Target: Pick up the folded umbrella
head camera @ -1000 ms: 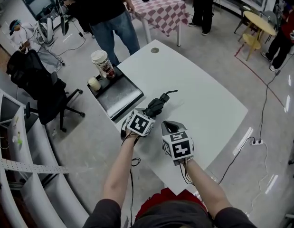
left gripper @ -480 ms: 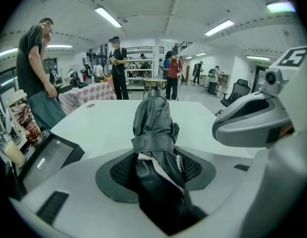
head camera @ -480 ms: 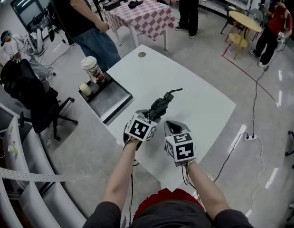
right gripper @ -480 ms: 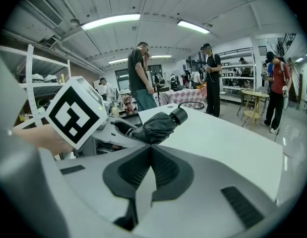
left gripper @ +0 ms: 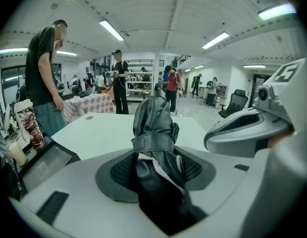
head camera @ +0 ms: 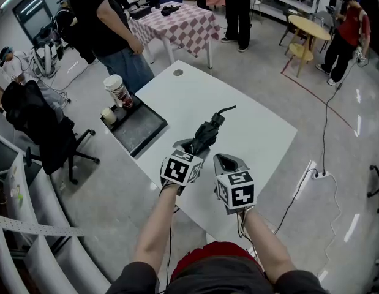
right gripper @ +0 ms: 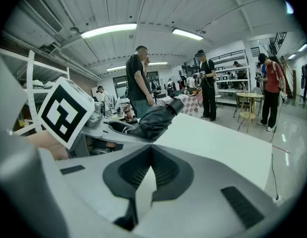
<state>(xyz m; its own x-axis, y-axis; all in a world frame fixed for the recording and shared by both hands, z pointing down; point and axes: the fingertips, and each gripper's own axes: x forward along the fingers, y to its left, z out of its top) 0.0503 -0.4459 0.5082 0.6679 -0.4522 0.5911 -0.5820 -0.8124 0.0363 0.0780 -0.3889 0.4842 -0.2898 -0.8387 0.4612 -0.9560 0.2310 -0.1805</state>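
The folded umbrella (head camera: 205,133) is black, strapped round its middle, with a cord loop at its far end. My left gripper (head camera: 188,147) is shut on its near end and holds it slanted above the white table (head camera: 256,133). In the left gripper view the umbrella (left gripper: 153,125) fills the gap between the pads (left gripper: 121,172) and points away from me. My right gripper (head camera: 223,162) hovers just right of it, shut and holding nothing. The right gripper view shows its pads (right gripper: 165,170) meeting at the tips, with the umbrella (right gripper: 154,120) ahead on the left.
A black tray (head camera: 140,130) lies on the table's left corner beside a tall paper cup (head camera: 117,90) and a small cup (head camera: 108,115). A person (head camera: 109,23) stands behind it. An office chair (head camera: 42,127) stands to the left. A power strip (head camera: 318,174) with its cable lies on the floor at right.
Both grippers have risen and drawn back toward me. The umbrella has come up off the table in the left gripper, its far end tilting upward.
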